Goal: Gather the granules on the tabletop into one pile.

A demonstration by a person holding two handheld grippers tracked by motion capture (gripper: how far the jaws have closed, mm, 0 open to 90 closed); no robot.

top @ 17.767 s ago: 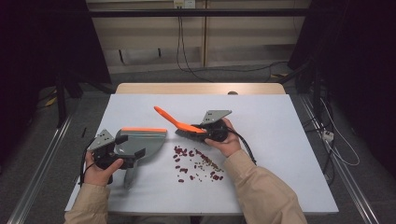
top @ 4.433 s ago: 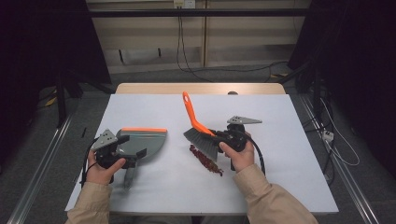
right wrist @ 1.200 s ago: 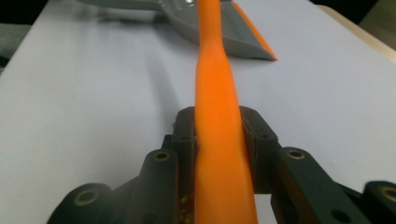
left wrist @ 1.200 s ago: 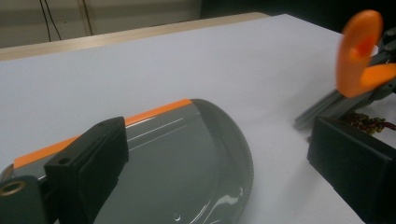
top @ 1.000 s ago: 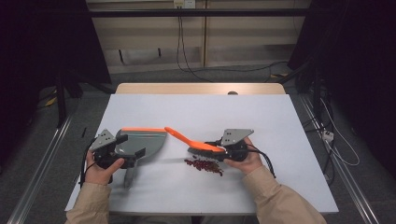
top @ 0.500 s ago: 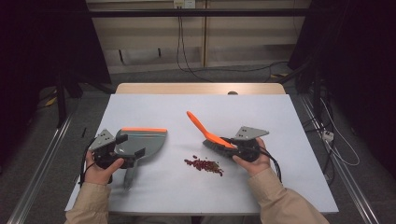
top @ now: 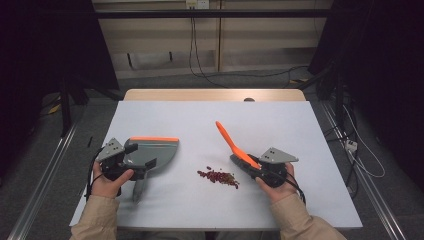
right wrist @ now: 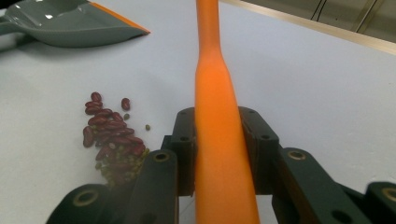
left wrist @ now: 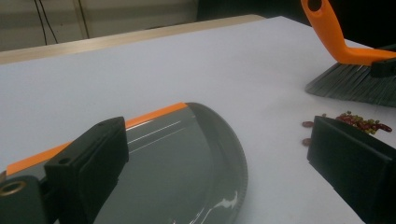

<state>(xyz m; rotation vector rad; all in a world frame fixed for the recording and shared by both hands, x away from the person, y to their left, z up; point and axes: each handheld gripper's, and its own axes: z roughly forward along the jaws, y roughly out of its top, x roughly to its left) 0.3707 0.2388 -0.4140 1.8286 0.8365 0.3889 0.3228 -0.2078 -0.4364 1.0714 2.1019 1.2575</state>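
Beans [top: 218,176]: we have 1 tight pile of red and small greenish ones mid-table, between dustpan [top: 150,152] and brush [top: 239,152]. A couple of strays sit just off its dustpan side, seen in the right gripper view.

Progress, our read: gathering looks mostly done, pile is compact. Nothing is in the pan yet; its grey tray looks bare in the left gripper view. Left to do: sweep the pile across the gap into the pan's mouth, then pick up the strays.

Brush: bristles sit just beside the pile on the far side from the pan, orange handle angled up and away. We can't tell if the bristles touch the table.

Right gripper [right wrist: 218,154]: jaws clamped on the orange handle, pads tight on both sides.

Left gripper [top: 122,162]: we hold it at the dustpan's handle end. Its 2 jaws stand well apart in the left gripper view with the pan between them; whether they pinch the handle lower down, we can't tell.

Pan and pile are well apart.
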